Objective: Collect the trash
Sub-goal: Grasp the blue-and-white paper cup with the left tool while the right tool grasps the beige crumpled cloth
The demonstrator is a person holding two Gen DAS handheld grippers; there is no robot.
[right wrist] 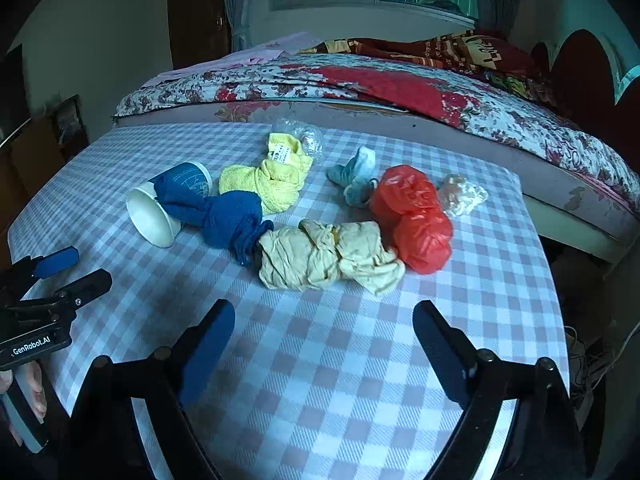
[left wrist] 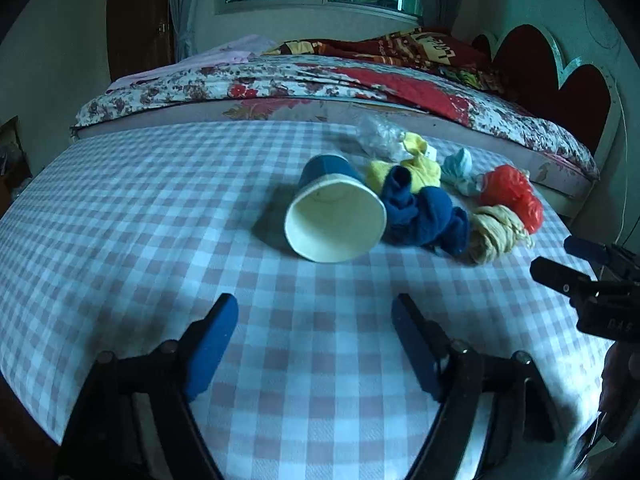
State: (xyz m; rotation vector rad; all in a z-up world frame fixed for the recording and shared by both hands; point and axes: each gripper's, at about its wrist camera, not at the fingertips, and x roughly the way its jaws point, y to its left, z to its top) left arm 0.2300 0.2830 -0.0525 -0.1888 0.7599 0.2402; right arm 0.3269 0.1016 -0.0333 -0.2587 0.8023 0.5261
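Observation:
A blue paper cup [left wrist: 334, 212] [right wrist: 168, 208] lies on its side on the checked table [left wrist: 140, 208], its white mouth toward me. Beside it lie a dark blue cloth [left wrist: 424, 216] [right wrist: 224, 216], a yellow cloth [left wrist: 416, 168] [right wrist: 272, 180], a beige knotted cloth [left wrist: 496, 232] [right wrist: 328, 256], a red plastic bag [left wrist: 512, 192] [right wrist: 416, 216], a light blue sock [left wrist: 460, 168] [right wrist: 356, 176] and clear plastic wrappers [left wrist: 376, 136] [right wrist: 460, 196]. My left gripper [left wrist: 316, 344] is open and empty, short of the cup. My right gripper [right wrist: 324, 352] is open and empty, short of the beige cloth.
A bed [left wrist: 320, 80] with a floral cover stands right behind the table, with a red headboard [left wrist: 560, 80] at the right. The table's right edge [right wrist: 552, 280] drops off to the floor with cables. A dark door [left wrist: 136, 20] stands at the back left.

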